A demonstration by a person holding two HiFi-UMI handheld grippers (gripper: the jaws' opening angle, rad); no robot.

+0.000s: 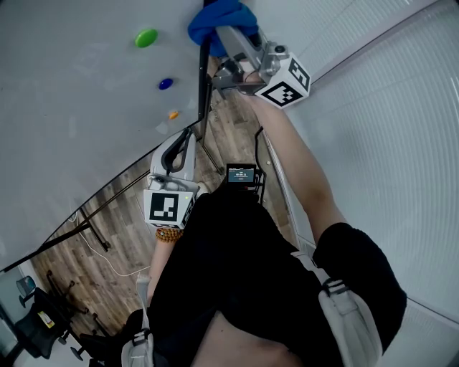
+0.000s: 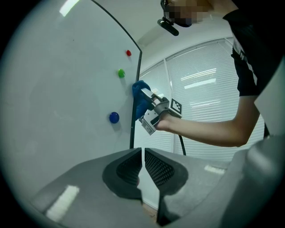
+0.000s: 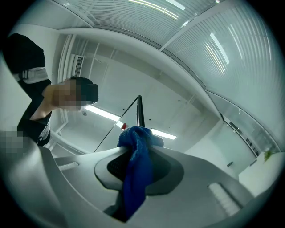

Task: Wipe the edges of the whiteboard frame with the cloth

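Cloth clamped in right gripper at whiteboard frame edge (open room beside), left gripper closed, empty

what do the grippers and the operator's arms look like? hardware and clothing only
The left gripper and right gripper are grey plastic with dark cross-hatched pads. Each carries a white cube with black square markers. A black cable trails from the right gripper. Sleeves are short and black, and there is a beaded bracelet on the left wrist.
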